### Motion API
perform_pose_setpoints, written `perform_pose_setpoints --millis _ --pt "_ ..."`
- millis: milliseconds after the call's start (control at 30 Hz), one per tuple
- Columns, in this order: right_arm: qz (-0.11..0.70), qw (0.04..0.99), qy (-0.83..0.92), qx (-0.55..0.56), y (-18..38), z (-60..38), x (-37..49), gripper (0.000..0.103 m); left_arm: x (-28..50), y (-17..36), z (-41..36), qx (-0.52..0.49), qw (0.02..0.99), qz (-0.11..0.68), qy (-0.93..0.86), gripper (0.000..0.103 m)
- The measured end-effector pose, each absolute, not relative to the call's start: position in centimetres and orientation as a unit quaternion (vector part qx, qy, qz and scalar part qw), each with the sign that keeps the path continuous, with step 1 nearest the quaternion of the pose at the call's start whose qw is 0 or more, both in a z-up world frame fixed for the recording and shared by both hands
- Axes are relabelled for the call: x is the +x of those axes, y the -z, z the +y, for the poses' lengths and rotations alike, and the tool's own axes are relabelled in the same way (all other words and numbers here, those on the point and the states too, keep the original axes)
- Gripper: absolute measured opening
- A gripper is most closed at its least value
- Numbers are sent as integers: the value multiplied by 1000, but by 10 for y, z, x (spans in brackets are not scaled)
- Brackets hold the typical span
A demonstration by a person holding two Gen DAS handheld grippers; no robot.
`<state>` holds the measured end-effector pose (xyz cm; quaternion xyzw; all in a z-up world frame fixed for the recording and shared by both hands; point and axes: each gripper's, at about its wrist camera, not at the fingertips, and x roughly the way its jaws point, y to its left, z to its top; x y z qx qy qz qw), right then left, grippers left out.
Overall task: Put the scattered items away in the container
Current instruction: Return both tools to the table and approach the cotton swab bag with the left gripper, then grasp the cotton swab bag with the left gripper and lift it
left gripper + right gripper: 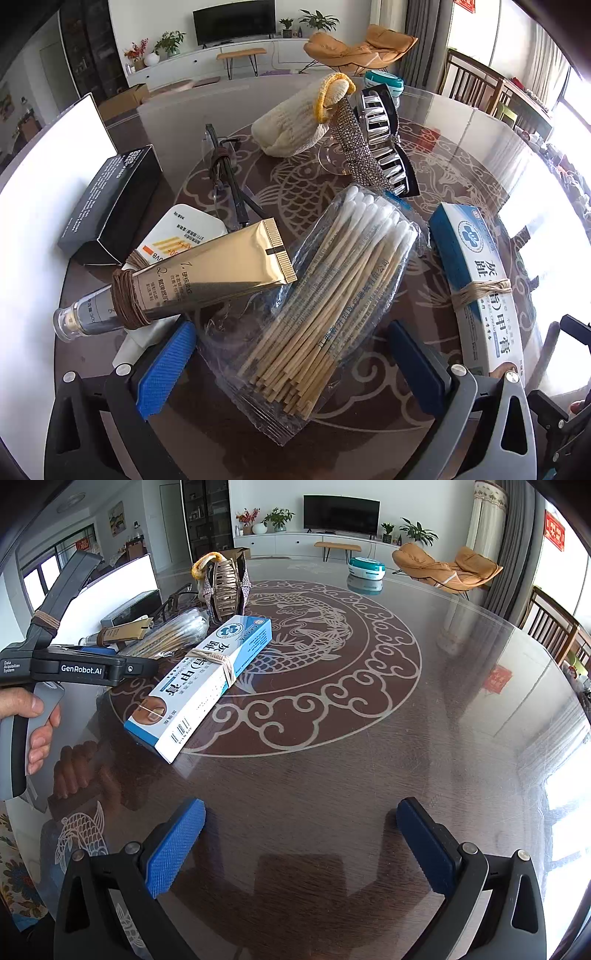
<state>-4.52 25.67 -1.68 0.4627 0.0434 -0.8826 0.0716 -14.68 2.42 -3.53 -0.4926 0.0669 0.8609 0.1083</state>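
Observation:
In the left wrist view my left gripper [291, 362] is open, its blue pads either side of the near end of a clear bag of cotton swabs [325, 299], which lies on the table. A gold tube [207, 277] bound with brown cord lies just left, overlapping a white sachet [184, 232]. A blue-and-white ointment box [476, 273] lies to the right; it also shows in the right wrist view [207, 679]. My right gripper [299, 845] is open and empty above bare table. A white container [55, 177] stands at the far left.
A black box [110, 206], glasses [225, 177], a knitted pouch [299, 122], a rhinestone clip [358, 151] and a black claw clip [384, 136] lie behind the swabs. A teal-and-white round case [366, 568] sits at the table's far side. The table is round and glass-topped [369, 738].

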Motion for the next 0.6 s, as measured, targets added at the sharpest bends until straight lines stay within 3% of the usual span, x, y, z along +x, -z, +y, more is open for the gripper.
perform_pose_setpoints --millis 333,600 --pt "43 71 883 463 17 257 -46 103 -135 27 33 -482 124 76 -864 78" --pt "43 71 883 462 17 257 -45 103 -127 25 31 -478 118 70 -868 68"
